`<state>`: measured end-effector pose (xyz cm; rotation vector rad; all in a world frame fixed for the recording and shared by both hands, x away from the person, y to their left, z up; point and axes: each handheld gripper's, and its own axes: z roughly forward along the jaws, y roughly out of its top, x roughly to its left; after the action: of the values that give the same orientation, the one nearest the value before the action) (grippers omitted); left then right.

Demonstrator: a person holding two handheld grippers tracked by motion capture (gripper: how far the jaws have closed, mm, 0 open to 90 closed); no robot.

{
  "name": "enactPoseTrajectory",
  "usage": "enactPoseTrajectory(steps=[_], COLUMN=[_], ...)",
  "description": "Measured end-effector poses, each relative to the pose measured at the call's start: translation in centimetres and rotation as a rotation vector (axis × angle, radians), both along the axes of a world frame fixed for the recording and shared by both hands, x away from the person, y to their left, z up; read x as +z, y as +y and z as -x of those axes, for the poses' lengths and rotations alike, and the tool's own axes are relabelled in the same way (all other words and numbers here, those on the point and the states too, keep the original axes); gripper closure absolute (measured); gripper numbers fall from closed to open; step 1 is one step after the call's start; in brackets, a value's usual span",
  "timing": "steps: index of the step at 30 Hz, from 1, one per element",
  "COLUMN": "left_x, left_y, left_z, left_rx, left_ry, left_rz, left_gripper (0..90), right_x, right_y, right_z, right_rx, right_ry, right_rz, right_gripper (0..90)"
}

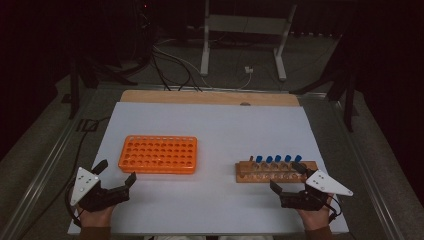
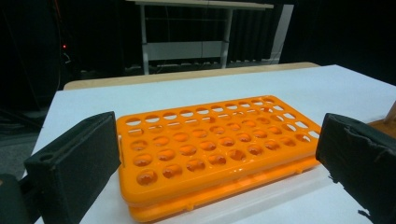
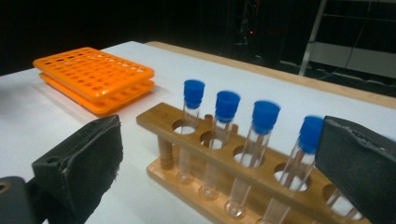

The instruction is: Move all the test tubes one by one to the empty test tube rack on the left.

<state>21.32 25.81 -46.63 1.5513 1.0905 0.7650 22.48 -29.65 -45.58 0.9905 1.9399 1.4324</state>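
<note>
1. In the high view, the left tool (image 1: 116, 173) sits at lower left, jaws wide and empty, just short of the orange rack (image 1: 158, 154) on the white bench (image 1: 210, 130).
2. The right tool (image 1: 287, 176) at lower right gapes wide, empty, beside the wooden rack (image 1: 245, 172).
3. The right gripper view shows clear tubes (image 3: 191, 135) under blue caps; from above only caps show.
4. Its right jaw hides part of one tube.

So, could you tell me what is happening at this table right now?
A person holds a gripper in each hand, both open and empty. The left gripper faces the empty orange rack. The right gripper sits just in front of the wooden rack, which holds blue-capped test tubes. Nothing is gripped yet.
</note>
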Motion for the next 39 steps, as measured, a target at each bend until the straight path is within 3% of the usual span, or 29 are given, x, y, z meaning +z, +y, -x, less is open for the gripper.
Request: enactPoseTrajectory(steps=[6, 13, 15, 16, 20, 21, 24, 27, 29, 30, 33, 39], left_x=[-0.2, -0.4, -0.4, -0.4, -0.4, -0.4, -0.5, -0.4, -0.5, -0.5, -0.5, -0.5], left_y=[-0.4, -0.4, -0.4, -0.4, -0.4, -0.5, -0.5, -0.6, -0.7, -0.7, -0.9, -1.0], left_z=[-0.1, -0.2, -0.2, -0.2, -0.3, -0.3, -0.3, -0.3, -0.3, -0.3, -0.3, -0.3], left_rx=[0.005, 0.007, 0.011, 0.012, 0.014, 0.013, 0.011, 0.009, 0.007, 0.005, 0.004, 0.000], left_ry=[0.012, 0.021, 0.022, 0.023, 0.028, 0.028, 0.029, 0.027, 0.026, 0.028, 0.029, 0.026], left_rz=[0.000, 0.002, 0.002, 0.001, 0.000, -0.001, -0.004, -0.010, -0.011, -0.014, -0.019, -0.030], left_gripper=[0.6, 0.7, 0.6, 0.7, 0.6, 0.7, 0.6, 0.6, 0.6, 0.7, 0.6, 0.7], right_x=[1.1, 2.7, 2.7, 2.5, 1.8, 1.3, 0.8, -0.1, -0.3, -0.6, -0.8, -1.0], right_y=[-0.4, -2.7, -3.5, -4.1, -5.1, -5.6, -5.9, -6.3, -6.3, -6.2, -6.1, -5.8], right_z=[-0.6, -1.7, -2.0, -2.4, -3.1, -3.5, -3.8, -4.3, -4.3, -4.4, -4.5, -4.6], right_rx=[-0.017, -0.102, -0.120, -0.123, -0.117, -0.104, -0.099, -0.082, -0.079, -0.074, -0.062, -0.070], right_ry=[-0.012, -0.031, -0.019, 0.010, 0.059, 0.091, 0.115, 0.166, 0.168, 0.172, 0.165, 0.151], right_rz=[0.022, 0.051, 0.055, 0.058, 0.027, 0.004, 0.001, -0.020, -0.016, 0.001, 0.020, 0.053], right_gripper=[1.4, 2.4, 2.4, 2.5, 6.2, 10.8, 16.0, 36.9, 41.3, 51.9, 59.8, 67.5])
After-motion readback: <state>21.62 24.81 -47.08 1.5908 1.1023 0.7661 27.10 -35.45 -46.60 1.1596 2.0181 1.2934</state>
